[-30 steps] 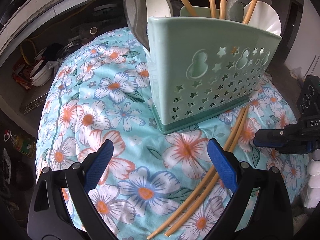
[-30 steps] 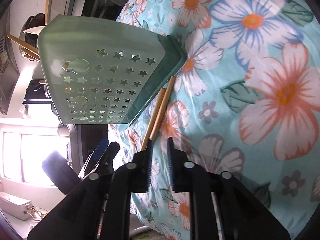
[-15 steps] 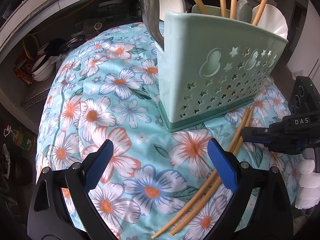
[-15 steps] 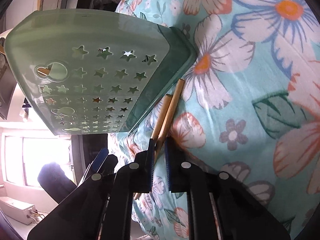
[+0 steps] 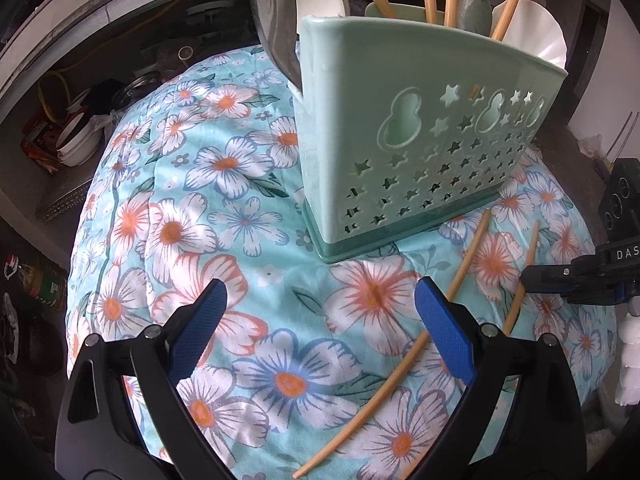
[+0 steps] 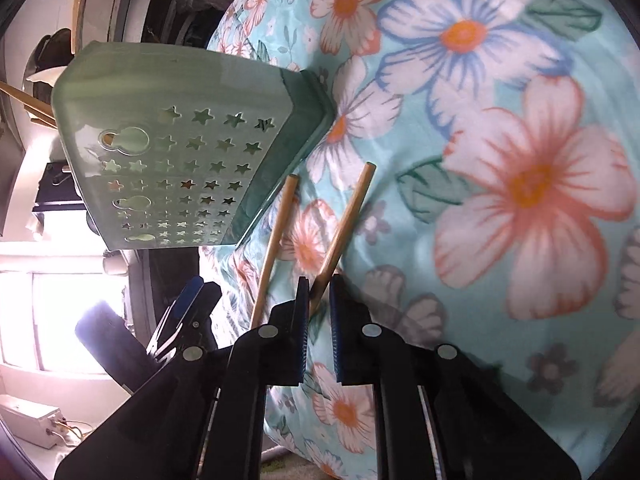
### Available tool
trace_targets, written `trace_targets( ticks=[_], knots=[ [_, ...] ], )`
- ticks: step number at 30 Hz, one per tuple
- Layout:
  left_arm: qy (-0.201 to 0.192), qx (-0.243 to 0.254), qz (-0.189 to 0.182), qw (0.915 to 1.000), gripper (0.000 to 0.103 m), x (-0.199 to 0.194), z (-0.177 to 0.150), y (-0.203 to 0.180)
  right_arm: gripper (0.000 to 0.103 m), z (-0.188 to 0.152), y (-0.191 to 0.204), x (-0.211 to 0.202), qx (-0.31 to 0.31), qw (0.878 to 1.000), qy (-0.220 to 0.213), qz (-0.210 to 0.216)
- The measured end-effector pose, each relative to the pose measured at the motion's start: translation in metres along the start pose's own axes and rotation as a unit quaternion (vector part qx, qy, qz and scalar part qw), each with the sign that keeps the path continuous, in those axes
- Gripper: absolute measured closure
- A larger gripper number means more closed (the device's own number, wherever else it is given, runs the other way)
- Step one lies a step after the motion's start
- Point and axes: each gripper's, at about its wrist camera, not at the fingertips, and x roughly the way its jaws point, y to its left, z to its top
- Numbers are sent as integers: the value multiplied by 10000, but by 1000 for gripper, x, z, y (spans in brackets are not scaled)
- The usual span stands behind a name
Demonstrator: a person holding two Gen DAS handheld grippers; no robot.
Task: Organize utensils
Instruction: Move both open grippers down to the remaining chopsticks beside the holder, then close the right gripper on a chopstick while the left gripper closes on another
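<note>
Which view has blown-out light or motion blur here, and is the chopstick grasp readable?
Right wrist view: the window at lower left is blown out, the floral cloth looks smeared, yet the right gripper visibly pinches one chopstick. Left wrist view: evenly lit and sharp, with strong fisheye bending of the green holder.

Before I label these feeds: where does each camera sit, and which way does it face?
Left wrist: on the left hand-held gripper, jaws wide open, looking down across the floral cloth at the green utensil holder.
Right wrist: on the right hand-held gripper, rolled sideways, jaws closed on one chopstick; the second chopstick lies beside it.
Shared: holder, cloth, both chopsticks; each view also shows the other gripper.
</note>
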Motion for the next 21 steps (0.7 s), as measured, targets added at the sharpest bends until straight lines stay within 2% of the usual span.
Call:
trace_targets(
  ticks=[5,10,16,17,19,21],
  knots=[
    [-35,112,-97,9999,12,0,3,-7,91,4,4,-8,-128,9985,-287,-455],
    [-343,367,-288,9983,12,-14,1,-19,90,2,24,-1,-771,9892,-537,-1122],
    [-547,980,-578,9920,12,-14,-5,-48,89,-5,29,-4,-1204,9815,-575,-1371],
    [-574,1101,-647,9901,14,-14,-7,-54,90,-7,30,-5,-1262,9801,-571,-1425],
    [-590,1381,-775,9856,28,-13,-8,-65,92,-12,32,-8,-1367,9773,-584,-1512],
    [-564,1629,-773,9820,36,-9,-10,-76,92,-17,31,-13,-1414,9756,-614,-1566]
  ],
)
